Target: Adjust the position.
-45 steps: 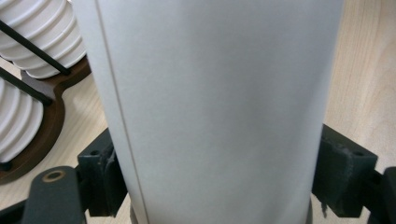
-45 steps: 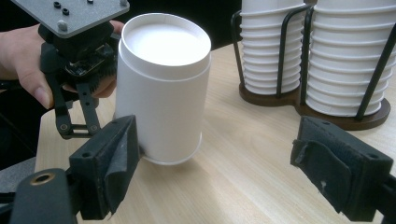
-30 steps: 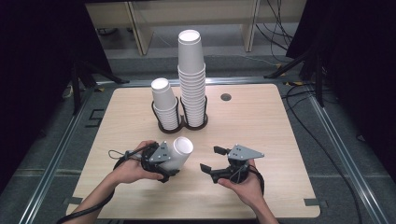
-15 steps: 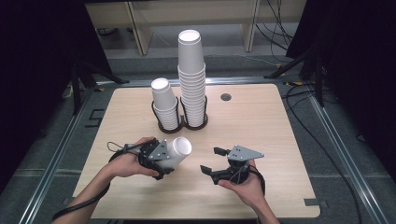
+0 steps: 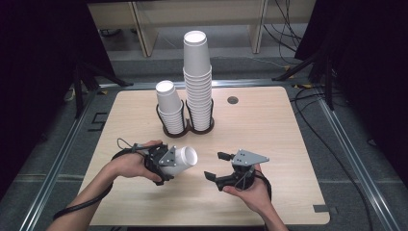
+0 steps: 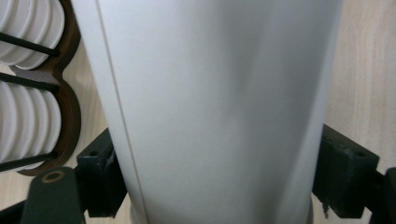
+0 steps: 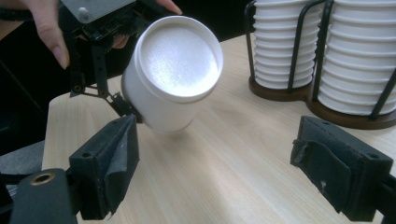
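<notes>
Your left gripper (image 5: 161,163) swung its cup (image 5: 183,159) toward the right gripper (image 5: 219,166), well in front of the rack (image 5: 185,130). Left jaws clamped the cup; right jaws stood open, empty. Squeezing harder could crush it.

The left gripper (image 5: 166,162) sits near the desk's front-left area in the left hand (image 5: 131,161), pointing toward the right edge, its 2 jaws clamped on a load. The right gripper (image 5: 217,166), in the right hand (image 5: 250,190) near the front edge, faces left with its 2 jaws spread apart and bare.
</notes>
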A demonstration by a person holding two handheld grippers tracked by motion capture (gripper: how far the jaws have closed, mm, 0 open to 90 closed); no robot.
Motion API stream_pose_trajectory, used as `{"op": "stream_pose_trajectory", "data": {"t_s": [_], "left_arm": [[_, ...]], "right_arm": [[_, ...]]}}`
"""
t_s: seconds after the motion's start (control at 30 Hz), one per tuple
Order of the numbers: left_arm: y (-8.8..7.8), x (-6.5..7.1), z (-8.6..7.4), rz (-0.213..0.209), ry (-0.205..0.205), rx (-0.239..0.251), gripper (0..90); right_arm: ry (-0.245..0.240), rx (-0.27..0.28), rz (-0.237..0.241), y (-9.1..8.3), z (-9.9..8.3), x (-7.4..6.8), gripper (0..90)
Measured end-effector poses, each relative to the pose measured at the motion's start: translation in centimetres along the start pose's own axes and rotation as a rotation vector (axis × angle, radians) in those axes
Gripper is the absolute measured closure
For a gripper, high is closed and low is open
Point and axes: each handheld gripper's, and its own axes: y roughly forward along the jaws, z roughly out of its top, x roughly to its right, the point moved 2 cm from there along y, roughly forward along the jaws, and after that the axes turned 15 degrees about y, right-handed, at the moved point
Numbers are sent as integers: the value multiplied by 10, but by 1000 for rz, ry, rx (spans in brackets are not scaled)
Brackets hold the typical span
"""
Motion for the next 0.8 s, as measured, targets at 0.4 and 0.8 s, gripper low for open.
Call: {"op": "stream_pose_trajectory", "data": {"t_s": [0.4,0.8], "left_arm": [[1,1,7,-60,115,-109,178],[3,6,14,-111,209,-165,179]], "right_arm": [[-44,-50,23,6,1,-5,149],[-92,-86,84,18,5,-16,149]]}}
